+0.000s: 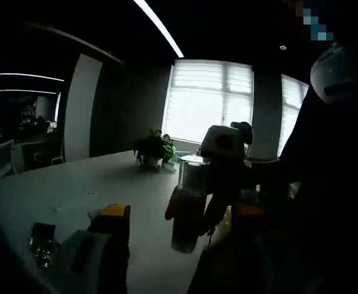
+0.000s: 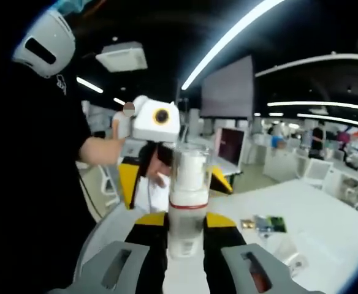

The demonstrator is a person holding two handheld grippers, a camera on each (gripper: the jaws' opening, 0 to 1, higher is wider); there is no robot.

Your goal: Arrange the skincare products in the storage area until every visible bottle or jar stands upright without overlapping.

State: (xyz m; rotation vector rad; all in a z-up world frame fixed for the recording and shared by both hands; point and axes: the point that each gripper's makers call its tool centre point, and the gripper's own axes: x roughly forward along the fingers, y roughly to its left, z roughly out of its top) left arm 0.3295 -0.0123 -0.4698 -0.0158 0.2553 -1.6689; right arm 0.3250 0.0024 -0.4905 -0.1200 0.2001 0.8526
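We see our right gripper [image 2: 185, 236] with jaws clenched on a clear-capped bottle [image 2: 186, 202], raised over the white worktop [image 2: 326, 214], left gripper [image 1: 182, 229] jaws released, sachets [image 2: 263, 224] lying far right

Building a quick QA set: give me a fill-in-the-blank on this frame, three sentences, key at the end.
1. The right gripper is shut on a pump bottle with a clear ____.
2. The bottle stands ____ between the jaws.
3. A potted ____ sits on the white table near the window.

Missing words: cap; upright; plant
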